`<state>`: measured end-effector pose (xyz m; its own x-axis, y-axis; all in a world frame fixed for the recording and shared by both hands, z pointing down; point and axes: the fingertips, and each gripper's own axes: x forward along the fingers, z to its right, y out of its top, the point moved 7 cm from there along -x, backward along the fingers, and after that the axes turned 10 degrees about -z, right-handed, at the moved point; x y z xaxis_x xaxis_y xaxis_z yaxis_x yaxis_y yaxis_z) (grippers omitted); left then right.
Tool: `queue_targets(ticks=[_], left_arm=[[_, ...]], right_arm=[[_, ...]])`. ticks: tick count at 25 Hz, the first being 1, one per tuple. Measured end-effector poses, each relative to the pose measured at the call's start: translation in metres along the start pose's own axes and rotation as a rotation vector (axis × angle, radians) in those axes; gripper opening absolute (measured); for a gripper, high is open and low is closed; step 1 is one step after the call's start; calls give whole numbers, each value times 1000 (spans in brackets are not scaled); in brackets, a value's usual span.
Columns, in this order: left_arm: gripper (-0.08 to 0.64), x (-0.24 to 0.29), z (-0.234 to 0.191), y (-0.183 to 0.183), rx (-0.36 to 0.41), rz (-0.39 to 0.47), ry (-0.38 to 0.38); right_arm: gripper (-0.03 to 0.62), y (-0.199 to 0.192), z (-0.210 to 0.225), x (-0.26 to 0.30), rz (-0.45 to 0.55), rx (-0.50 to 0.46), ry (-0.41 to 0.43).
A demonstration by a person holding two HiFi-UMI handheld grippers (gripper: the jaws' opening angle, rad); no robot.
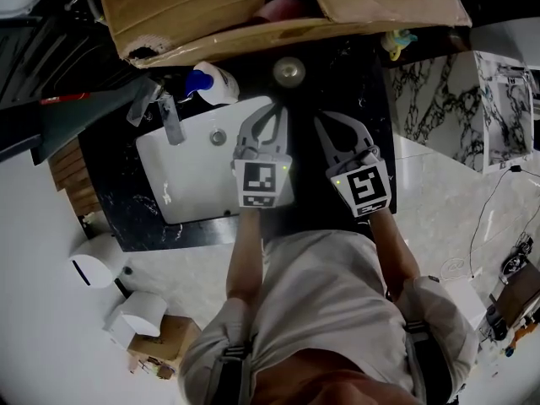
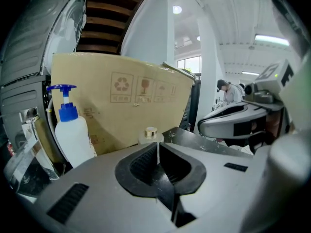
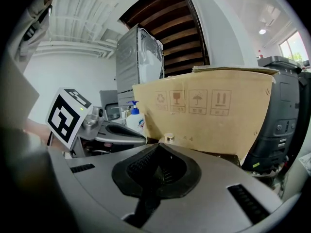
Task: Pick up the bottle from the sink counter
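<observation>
Left tool [image 1: 278,108] and right tool [image 1: 321,119] hovering closed and empty, capped bottle [image 1: 288,71] standing on the table [image 1: 342,78] just ahead, pump bottle [image 1: 215,83] sitting beside sink [image 1: 181,180]

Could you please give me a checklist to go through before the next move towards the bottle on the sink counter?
1. Left tool open for a grasp: not ok, jaws shut with nothing between them.
2. Right tool open for a grasp: not ok, jaws shut and empty.
3. Pump bottle upright beside the cardboard box: ok.
4. Small capped container standing clear ahead of both tools: ok.
5. Which of the two is the target: cannot tell.
</observation>
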<state>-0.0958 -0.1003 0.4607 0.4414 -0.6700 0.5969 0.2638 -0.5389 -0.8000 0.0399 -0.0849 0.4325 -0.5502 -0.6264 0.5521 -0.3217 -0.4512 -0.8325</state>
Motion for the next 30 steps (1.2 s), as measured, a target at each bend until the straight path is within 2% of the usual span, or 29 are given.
queue_targets(ticks=[9,10,11,30], left_arm=[[5,18,0,-8,7,-25,-10],[13,20,0,-9,5,-29,-10],[57,22,0,-10,4,-34,-11],[182,55,-10,-13,-33,-76,-11]], right_arm=[[-8,-14,1,10,-23,20,-6],[-8,-15,2,11,-25,21,-6],[-8,-16,2,12,-28,22,-6],[-8,-23,7,18,-47,35,-6]])
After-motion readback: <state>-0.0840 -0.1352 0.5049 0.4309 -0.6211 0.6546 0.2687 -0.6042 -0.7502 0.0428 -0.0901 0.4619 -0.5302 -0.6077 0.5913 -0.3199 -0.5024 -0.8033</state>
